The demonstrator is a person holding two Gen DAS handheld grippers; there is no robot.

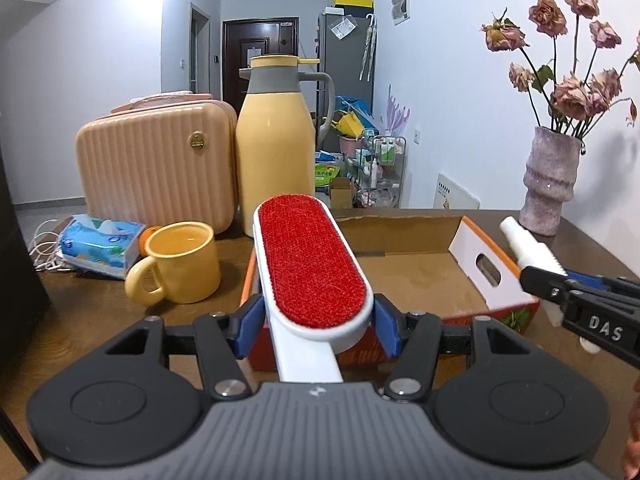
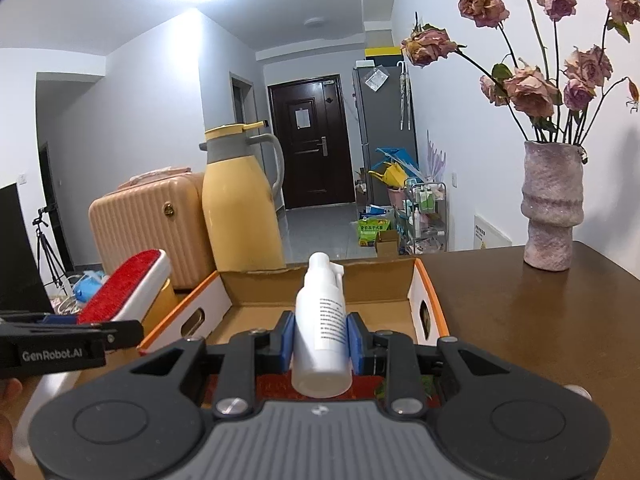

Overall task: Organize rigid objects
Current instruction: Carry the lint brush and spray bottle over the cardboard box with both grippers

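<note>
Left gripper (image 1: 316, 326) clamped on a red lint brush (image 1: 312, 268) above the cardboard box (image 1: 420, 280), right gripper (image 2: 318, 344) gripping a white spray bottle (image 2: 322, 328) over the same box, yellow mug (image 1: 182, 262) just left of it

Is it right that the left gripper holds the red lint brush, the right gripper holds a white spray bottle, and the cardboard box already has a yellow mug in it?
Not quite. The yellow mug stands on the table beside the cardboard box, not in it, as the left wrist view shows. The left gripper does hold the red lint brush, the right gripper the white spray bottle.
</note>
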